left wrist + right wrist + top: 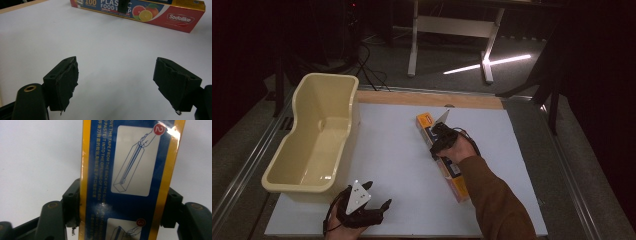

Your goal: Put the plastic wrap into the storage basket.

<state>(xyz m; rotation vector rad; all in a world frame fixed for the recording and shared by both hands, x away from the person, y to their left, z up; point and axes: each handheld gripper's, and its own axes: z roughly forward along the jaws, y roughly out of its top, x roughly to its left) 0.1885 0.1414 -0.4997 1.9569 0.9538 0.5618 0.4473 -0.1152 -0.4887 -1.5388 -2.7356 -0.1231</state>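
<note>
At the left of the high view a cream plastic tub [314, 142] stood on the white board [397, 165], its near end close to the lower left of the frame. Just below and right of it, at the bottom edge, the left gripper [371, 199] rested on the board with its jaws spread wide and nothing between them; in the left gripper view [115, 82] the two black pads [65, 82] stood well apart over bare white surface, with the box of food wrap [150, 11] lying across the top of that frame.

Right of centre in the high view the box of food wrap [447, 165] lay long and slanted on the board, running from the upper middle down toward the lower right. The right gripper [439, 142] sat on its middle. In the right gripper view [122, 207] the jaws pressed the box [130, 182] from both sides, clamped against its yellow edges.
</note>
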